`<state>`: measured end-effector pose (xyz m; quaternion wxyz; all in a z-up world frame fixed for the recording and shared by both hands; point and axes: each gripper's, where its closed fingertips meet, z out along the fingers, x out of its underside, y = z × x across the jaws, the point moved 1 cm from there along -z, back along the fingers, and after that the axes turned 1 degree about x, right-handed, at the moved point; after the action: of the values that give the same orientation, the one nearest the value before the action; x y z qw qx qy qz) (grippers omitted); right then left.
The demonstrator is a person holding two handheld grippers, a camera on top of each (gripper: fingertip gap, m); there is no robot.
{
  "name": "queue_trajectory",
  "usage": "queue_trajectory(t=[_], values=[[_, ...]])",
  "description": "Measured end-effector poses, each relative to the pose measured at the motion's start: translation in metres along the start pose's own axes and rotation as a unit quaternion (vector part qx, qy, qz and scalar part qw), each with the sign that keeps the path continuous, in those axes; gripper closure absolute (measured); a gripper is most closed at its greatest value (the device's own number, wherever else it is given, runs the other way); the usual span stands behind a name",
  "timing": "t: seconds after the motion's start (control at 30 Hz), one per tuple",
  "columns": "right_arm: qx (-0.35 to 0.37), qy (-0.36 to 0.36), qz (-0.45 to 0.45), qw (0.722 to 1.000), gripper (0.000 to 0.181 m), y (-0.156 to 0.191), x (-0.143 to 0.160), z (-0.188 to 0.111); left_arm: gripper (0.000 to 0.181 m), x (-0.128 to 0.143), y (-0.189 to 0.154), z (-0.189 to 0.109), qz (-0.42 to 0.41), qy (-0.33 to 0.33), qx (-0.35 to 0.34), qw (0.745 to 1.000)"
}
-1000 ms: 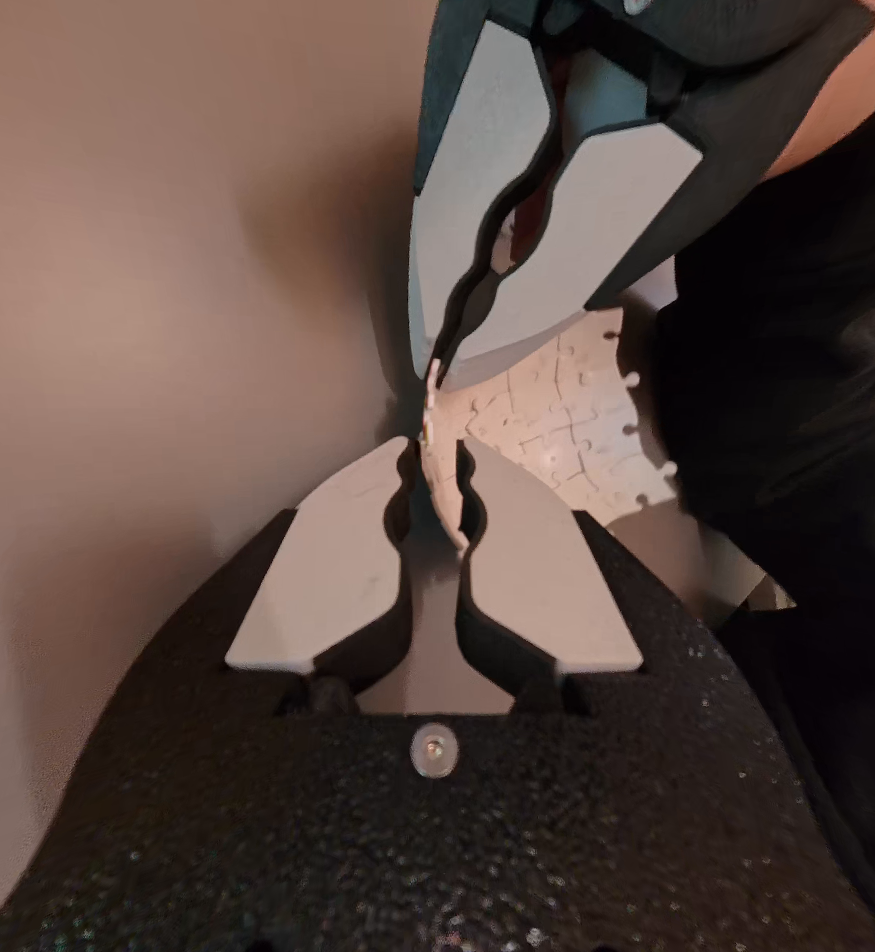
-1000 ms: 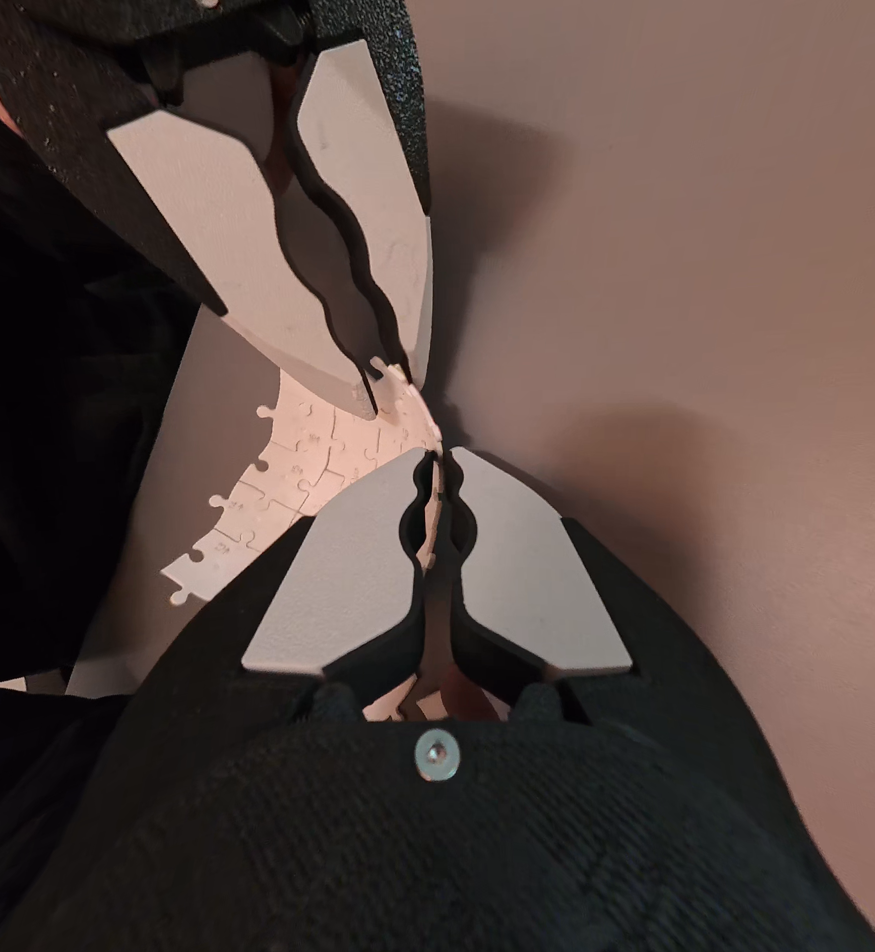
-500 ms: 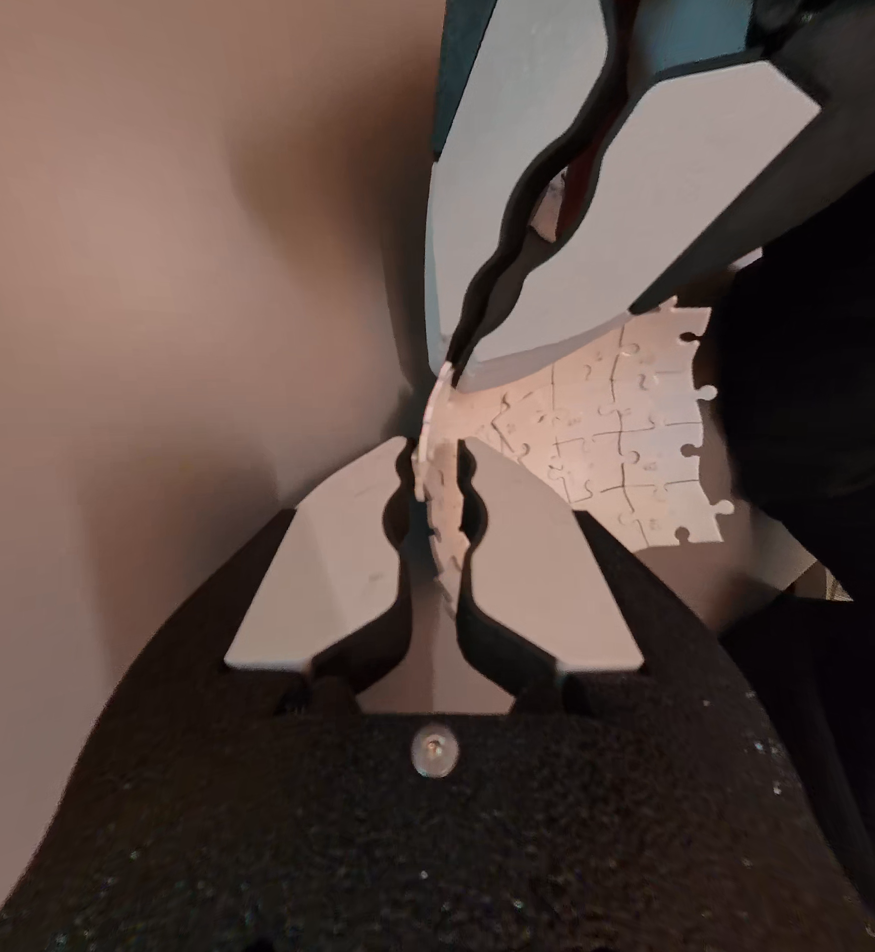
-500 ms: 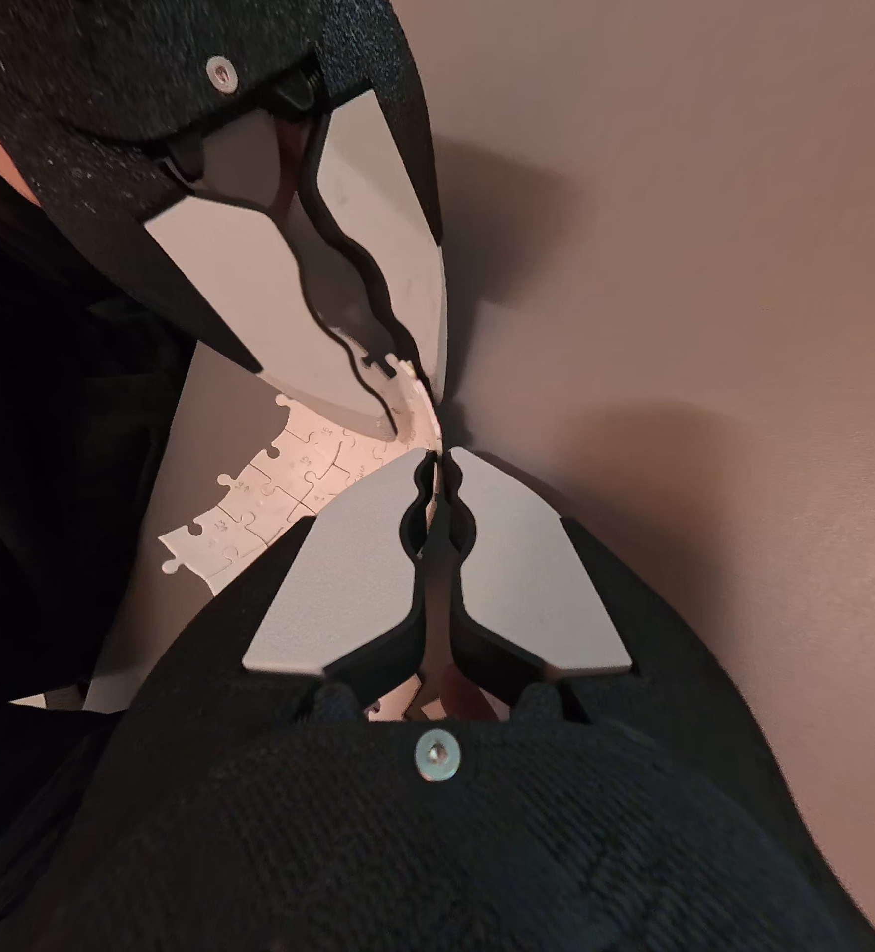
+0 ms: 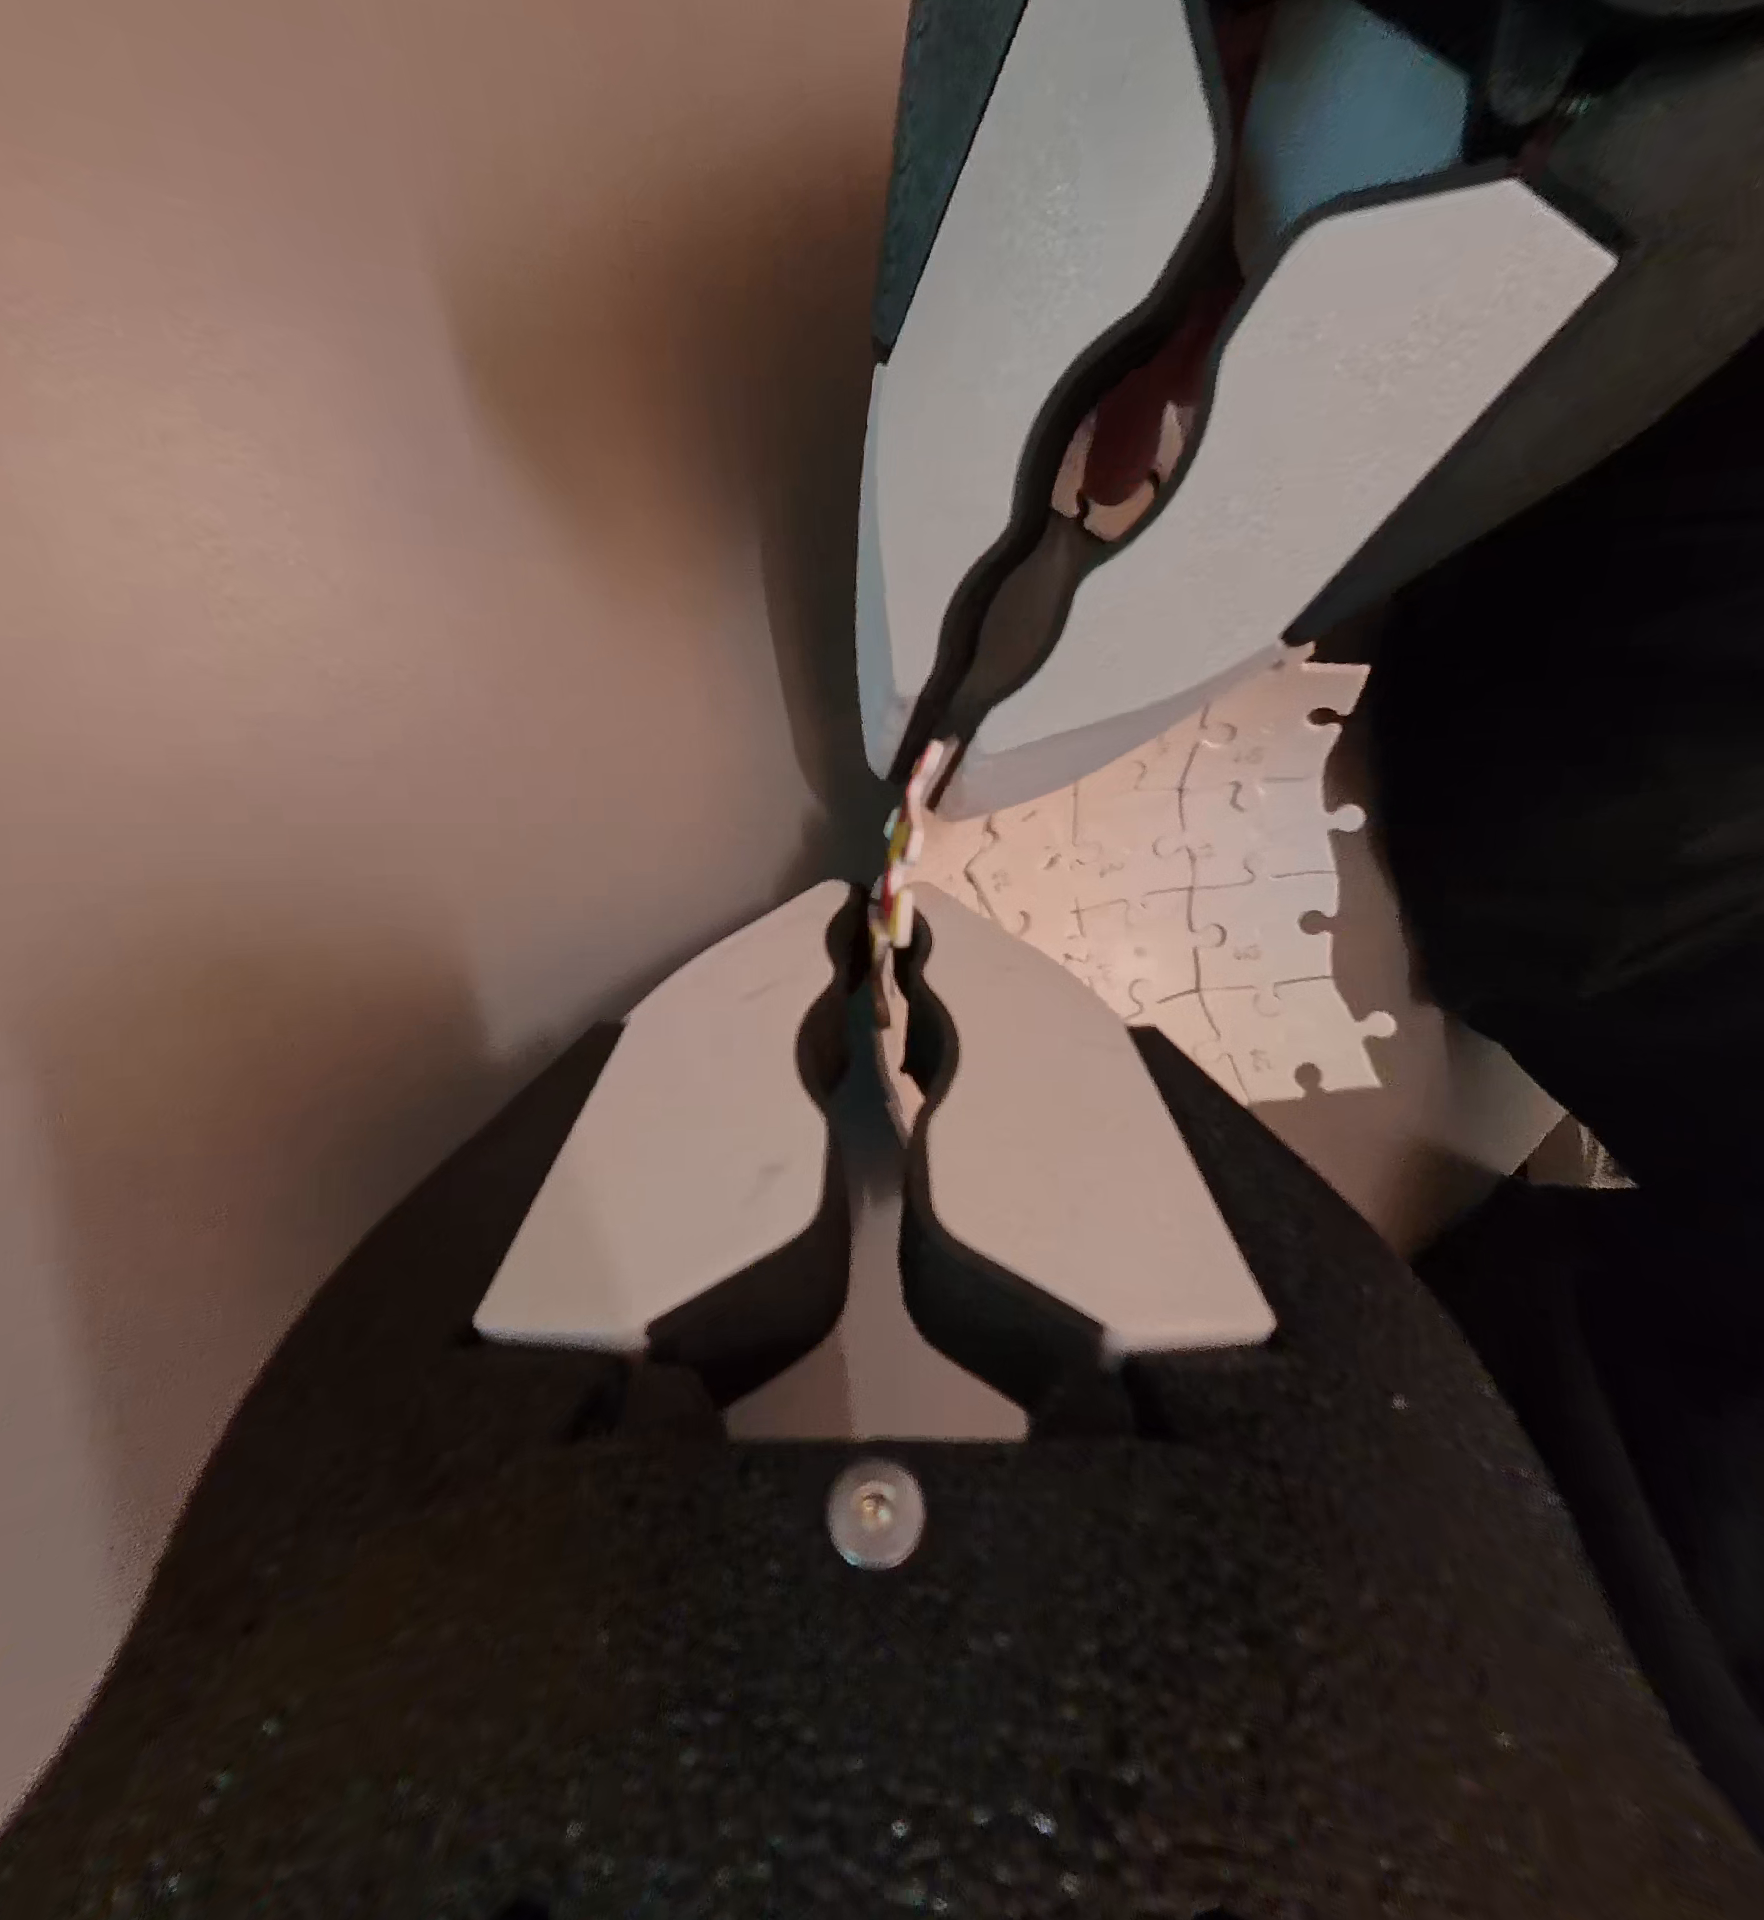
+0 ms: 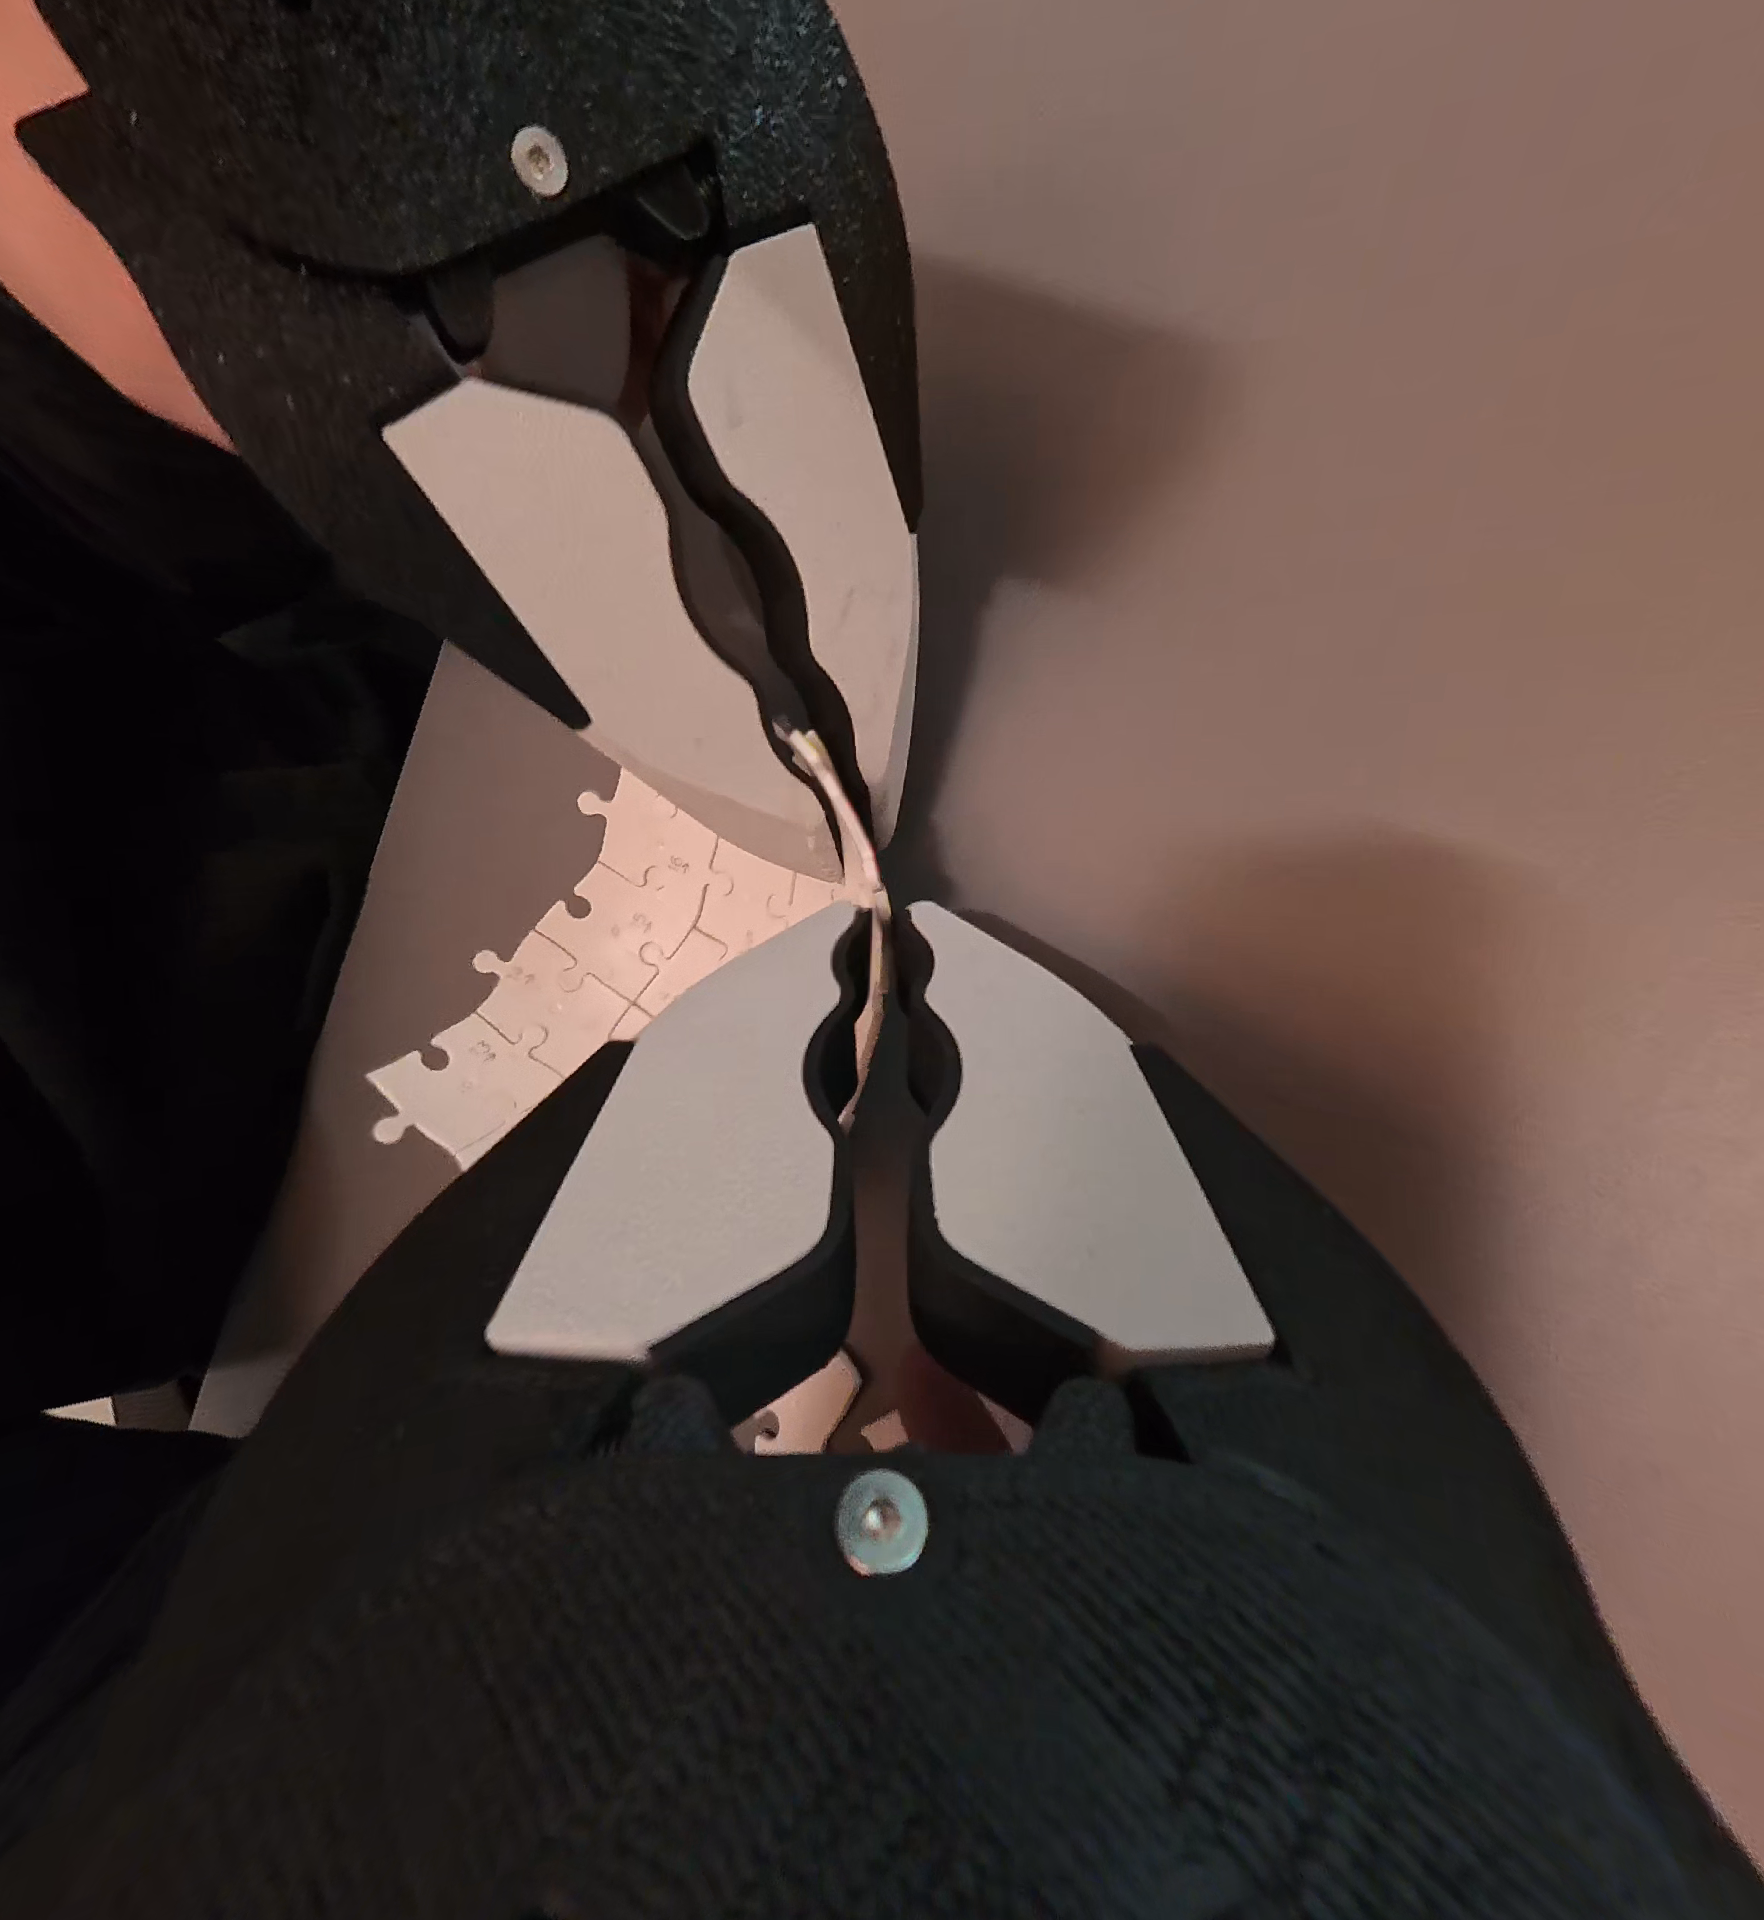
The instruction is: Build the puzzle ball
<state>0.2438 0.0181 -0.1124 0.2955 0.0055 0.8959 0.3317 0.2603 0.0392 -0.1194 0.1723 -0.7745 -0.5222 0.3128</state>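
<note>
Left wrist view: left gripper (image 5: 883, 914) narrowed to a slit, tips pinching the edge of the curved puzzle section (image 5: 1200, 925). Right gripper (image 5: 925, 774), just above that edge, likewise nearly closed on the same section. Pale backs of joined pieces fan out rightward. Section's far side is hidden behind dark clothing (image 5: 1636, 831); printed face unseen. Tan wall (image 5: 338, 520) lies behind the section.

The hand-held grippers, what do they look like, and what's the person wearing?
Each hand-held gripper, left and right, has a rough black speckled body with one silver screw at its centre. Its two fingers have flat pale grey faces with wavy black inner edges. No cables show. The person wears dark black clothing.
</note>
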Motion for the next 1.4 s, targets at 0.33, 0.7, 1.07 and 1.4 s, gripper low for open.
queue_trajectory(t=[0.33,0.7,1.07,1.4], values=[[-0.034,-0.004,-0.058,0.998,0.164,0.004,-0.002,0.007,0.178,-0.003,-0.001,-0.001,0.02,0.0,-0.015,1.0],[-0.04,0.009,-0.037,0.998,0.176,0.003,0.002,0.009,0.178,-0.003,-0.001,-0.001,0.025,0.002,-0.019,1.0],[-0.049,0.007,-0.034,0.998,0.177,0.004,0.0,0.011,0.176,-0.003,0.001,-0.002,0.034,0.002,-0.032,0.999],[-0.049,-0.014,-0.04,0.998,0.178,0.001,-0.004,0.009,0.178,-0.006,0.003,-0.006,0.033,-0.012,-0.034,0.999]])
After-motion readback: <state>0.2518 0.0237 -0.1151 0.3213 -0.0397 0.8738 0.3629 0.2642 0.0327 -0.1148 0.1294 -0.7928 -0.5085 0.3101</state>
